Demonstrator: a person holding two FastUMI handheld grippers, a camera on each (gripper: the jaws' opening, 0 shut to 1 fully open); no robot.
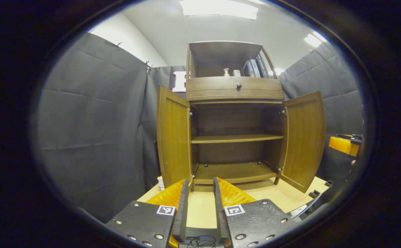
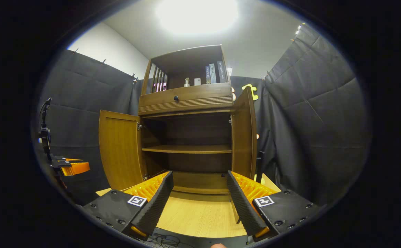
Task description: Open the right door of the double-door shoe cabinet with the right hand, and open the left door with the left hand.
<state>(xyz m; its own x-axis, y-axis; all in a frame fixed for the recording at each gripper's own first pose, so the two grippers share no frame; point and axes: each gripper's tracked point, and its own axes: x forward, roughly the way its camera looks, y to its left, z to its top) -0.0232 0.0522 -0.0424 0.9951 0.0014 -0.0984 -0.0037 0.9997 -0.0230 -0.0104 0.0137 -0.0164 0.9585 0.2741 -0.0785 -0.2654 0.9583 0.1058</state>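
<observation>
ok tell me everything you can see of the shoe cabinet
The shoe cabinet is brown wood-look, standing upright on a light wooden floor against the black cloth wall. Its left door and right door both swing wide open, showing a bare middle shelf and bottom board. Above sits a drawer with a dark round knob, then an open top shelf holding books and a small pale bottle. Neither gripper touches it.
</observation>
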